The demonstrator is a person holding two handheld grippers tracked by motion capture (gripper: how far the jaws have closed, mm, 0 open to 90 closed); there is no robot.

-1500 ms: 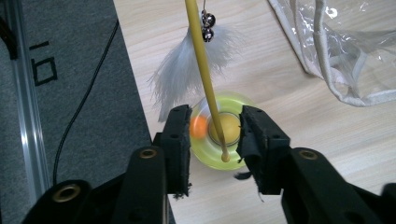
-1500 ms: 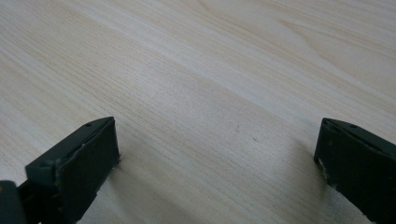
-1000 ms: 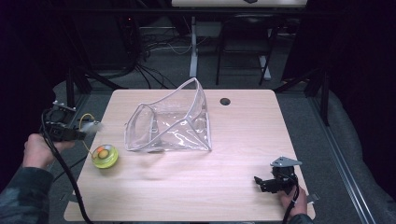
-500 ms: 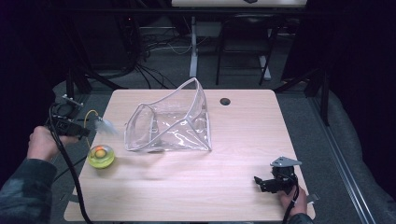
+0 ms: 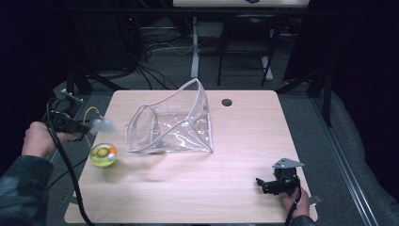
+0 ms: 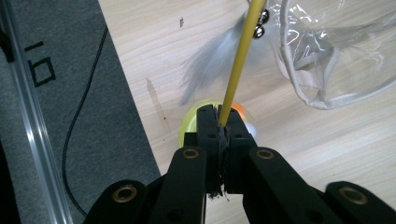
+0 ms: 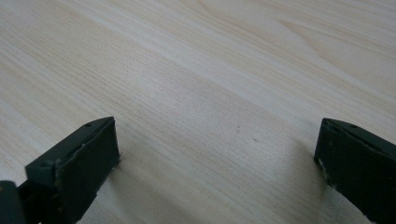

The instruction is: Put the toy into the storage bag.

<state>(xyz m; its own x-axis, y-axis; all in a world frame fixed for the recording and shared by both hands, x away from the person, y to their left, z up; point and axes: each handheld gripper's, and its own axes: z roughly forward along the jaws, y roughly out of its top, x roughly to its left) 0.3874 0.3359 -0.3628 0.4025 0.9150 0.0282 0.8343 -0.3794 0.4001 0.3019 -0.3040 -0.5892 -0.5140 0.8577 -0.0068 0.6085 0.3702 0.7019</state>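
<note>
Left gripper [image 6: 219, 122]: jaws clamped on thin yellow feather-tipped wand [image 6: 238, 65], its long axis toward clear plastic pouch [image 5: 174, 122], mouth nearest this hand. Right gripper [image 7: 215, 163]: jaws spread, empty, well apart on table [image 5: 244, 188].

Black marks on the grey floor mat [image 6: 56, 93] are not clearly readable.

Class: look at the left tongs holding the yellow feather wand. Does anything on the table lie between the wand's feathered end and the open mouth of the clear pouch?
Nothing visible does. The left tongs grip the yellow wand; its feather hangs beside the clear pouch, whose opening faces it. The yellow-green ball sits below, off that line.
</note>
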